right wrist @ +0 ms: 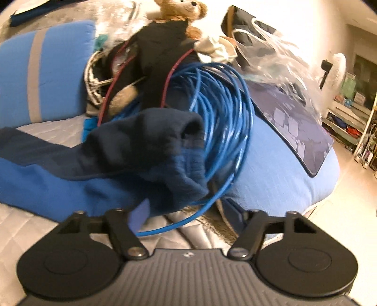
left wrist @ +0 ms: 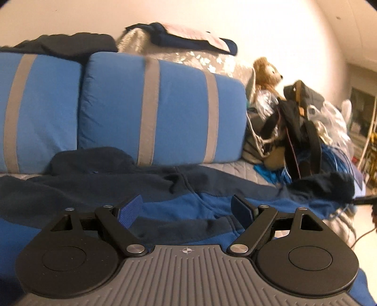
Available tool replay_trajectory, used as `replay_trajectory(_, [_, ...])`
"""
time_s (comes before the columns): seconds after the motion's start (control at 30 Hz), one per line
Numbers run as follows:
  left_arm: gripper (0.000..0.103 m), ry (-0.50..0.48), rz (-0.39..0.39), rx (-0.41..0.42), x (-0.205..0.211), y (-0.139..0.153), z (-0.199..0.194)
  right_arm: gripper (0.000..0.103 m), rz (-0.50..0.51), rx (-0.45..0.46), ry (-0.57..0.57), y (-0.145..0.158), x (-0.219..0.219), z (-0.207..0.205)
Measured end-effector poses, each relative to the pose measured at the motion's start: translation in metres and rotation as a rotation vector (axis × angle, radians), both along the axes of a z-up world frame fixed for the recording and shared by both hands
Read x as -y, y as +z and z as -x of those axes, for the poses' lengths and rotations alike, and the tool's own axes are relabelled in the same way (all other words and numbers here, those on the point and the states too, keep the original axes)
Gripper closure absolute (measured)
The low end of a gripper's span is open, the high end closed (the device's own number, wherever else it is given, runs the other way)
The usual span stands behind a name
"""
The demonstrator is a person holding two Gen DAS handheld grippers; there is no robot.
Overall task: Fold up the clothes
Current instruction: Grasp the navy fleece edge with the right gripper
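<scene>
A blue and navy hoodie point(left wrist: 207, 202) lies spread on the quilted sofa seat point(right wrist: 35, 230). My left gripper point(left wrist: 186, 210) hovers low over its middle, jaws wide apart, with fabric beneath them but nothing clamped. The hoodie's navy sleeve point(right wrist: 150, 143) runs right and drapes over a coil of blue cable point(right wrist: 226, 113), its cuff point(right wrist: 186, 186) hanging toward my right gripper point(right wrist: 186, 217). The right gripper's jaws stand apart with the cuff just ahead of the gap and a cable loop crossing it. The pads do not press on the cloth. In the left wrist view the sleeve end point(left wrist: 322, 186) shows at the right.
Blue cushions with grey stripes point(left wrist: 160, 113) back the seat. A teddy bear point(right wrist: 181, 9), dark clothes, plastic bags point(right wrist: 278, 58) and a patterned flat board point(right wrist: 297, 131) pile up at the right end. More clothes point(left wrist: 188, 40) lie on the sofa's top. Shelves point(right wrist: 348, 110) stand far right.
</scene>
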State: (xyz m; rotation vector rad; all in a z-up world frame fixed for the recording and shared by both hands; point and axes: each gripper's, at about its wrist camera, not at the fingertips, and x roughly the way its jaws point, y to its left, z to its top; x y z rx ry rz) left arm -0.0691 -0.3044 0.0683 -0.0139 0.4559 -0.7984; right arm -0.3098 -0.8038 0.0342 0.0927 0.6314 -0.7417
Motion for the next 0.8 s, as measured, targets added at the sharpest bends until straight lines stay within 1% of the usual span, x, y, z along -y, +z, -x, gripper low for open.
replay_trajectory(0.03, [0.02, 0.002, 0.01, -0.01, -0.002, 0.0, -0.002, 0.032, 0.005, 0.002, -0.008, -0.002, 0.002, 0.0])
replay_trajectory(0.07, [0.02, 0.005, 0.017, -0.017, -0.003, -0.001, -0.003, 0.036, 0.007, 0.007, -0.014, -0.004, 0.004, 0.0])
replay_trajectory(0.13, [0.02, 0.013, 0.022, -0.026, -0.004, -0.001, -0.006, 0.055, -0.004, 0.027, -0.021, -0.005, 0.009, -0.001])
replay_trajectory(0.17, [0.02, 0.017, 0.024, -0.029, -0.004, -0.002, -0.007, 0.068, -0.013, 0.036, -0.021, -0.005, 0.009, -0.001])
replay_trajectory(0.2, [0.02, 0.02, 0.026, -0.03, -0.004, -0.002, -0.007, 0.077, -0.023, 0.044, -0.02, -0.004, 0.009, -0.001])
replay_trajectory(0.3, [0.02, 0.038, 0.035, -0.021, -0.007, -0.002, -0.007, 0.08, -0.012, 0.054, -0.012, 0.003, -0.002, -0.004])
replay_trajectory(0.4, [0.02, 0.077, 0.052, -0.009, -0.011, -0.001, -0.007, 0.081, 0.02, 0.07, 0.013, 0.016, -0.019, -0.009])
replay_trajectory(0.5, [0.02, 0.111, 0.059, -0.018, -0.016, -0.002, -0.011, 0.082, 0.037, 0.086, 0.048, 0.03, -0.036, -0.019])
replay_trajectory(0.53, [0.02, 0.118, 0.053, -0.017, -0.017, -0.002, -0.012, 0.083, 0.038, 0.091, 0.06, 0.035, -0.042, -0.023])
replay_trajectory(0.57, [0.02, 0.126, 0.047, -0.017, -0.017, -0.002, -0.013, 0.087, 0.038, 0.096, 0.075, 0.039, -0.047, -0.028])
replay_trajectory(0.67, [0.02, 0.143, 0.028, -0.014, -0.017, -0.003, -0.015, 0.088, 0.039, 0.106, 0.131, 0.05, -0.063, -0.046])
replay_trajectory(0.8, [0.02, 0.123, 0.001, 0.001, -0.013, -0.005, -0.012, 0.09, 0.04, 0.122, 0.209, 0.059, -0.087, -0.072])
